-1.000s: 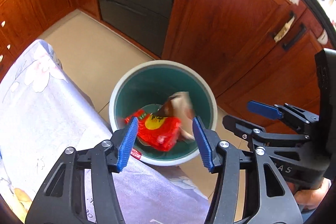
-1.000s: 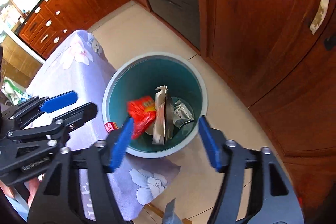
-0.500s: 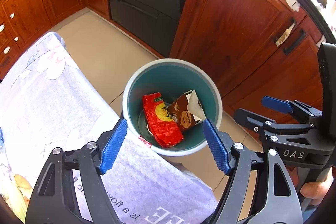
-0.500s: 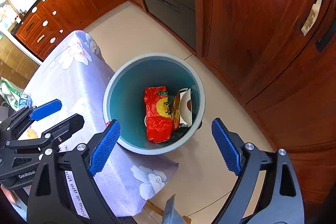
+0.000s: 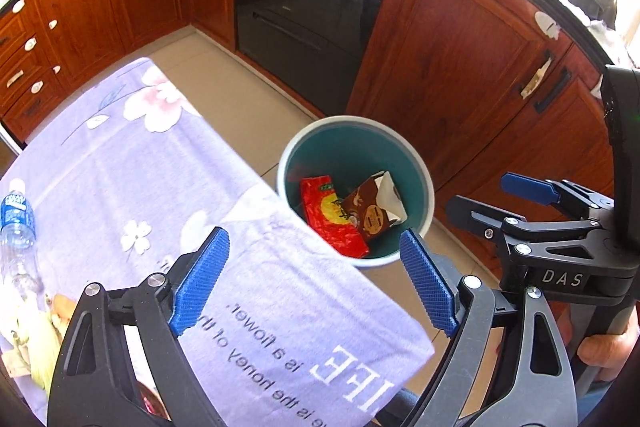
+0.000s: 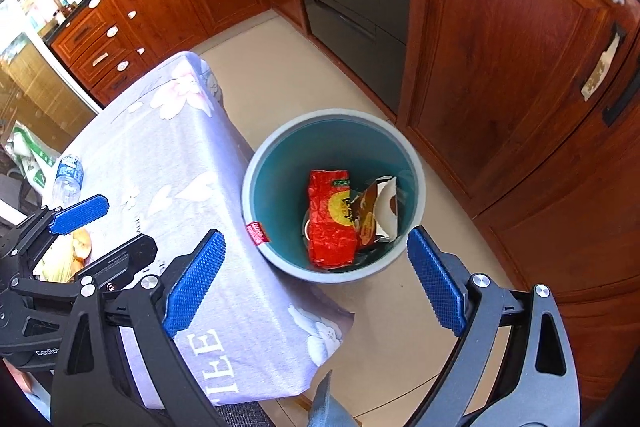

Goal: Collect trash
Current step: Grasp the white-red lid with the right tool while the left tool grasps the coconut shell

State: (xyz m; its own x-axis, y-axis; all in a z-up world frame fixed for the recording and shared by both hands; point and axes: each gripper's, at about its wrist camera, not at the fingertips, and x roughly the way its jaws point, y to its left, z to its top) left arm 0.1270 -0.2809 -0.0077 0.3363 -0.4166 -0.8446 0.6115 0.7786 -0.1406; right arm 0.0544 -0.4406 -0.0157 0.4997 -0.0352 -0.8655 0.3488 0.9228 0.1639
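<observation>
Both my grippers are empty now: the left gripper (image 5: 314,285) and the right gripper (image 6: 316,285) have their jaws spread wide and still opening, with nothing between the pads. A second ago the red wrapper (image 6: 332,217) and the brown packet (image 6: 376,209) were tumbling just past the jaws; now both lie at rest on the bottom of the bin (image 6: 256,179), the red one toward 9 o'clock of the brown one, the two touching. The bin stands on the floor at the desk's (image 5: 120,163) corner, at 12 o'clock from both grippers, and it looks smaller and further off than before, so I have pulled both hands up and back over the desk edge. I take that to mean this pair of drops is done. More is left on the desk: a plastic bottle (image 5: 16,223) at 9 o'clock in the left view, and some pale scraps (image 5: 36,339) near the 8 o'clock edge, which I cannot identify. My judgement is that the next move is back toward those, and the bottle, being round, may roll under the jaws.
</observation>
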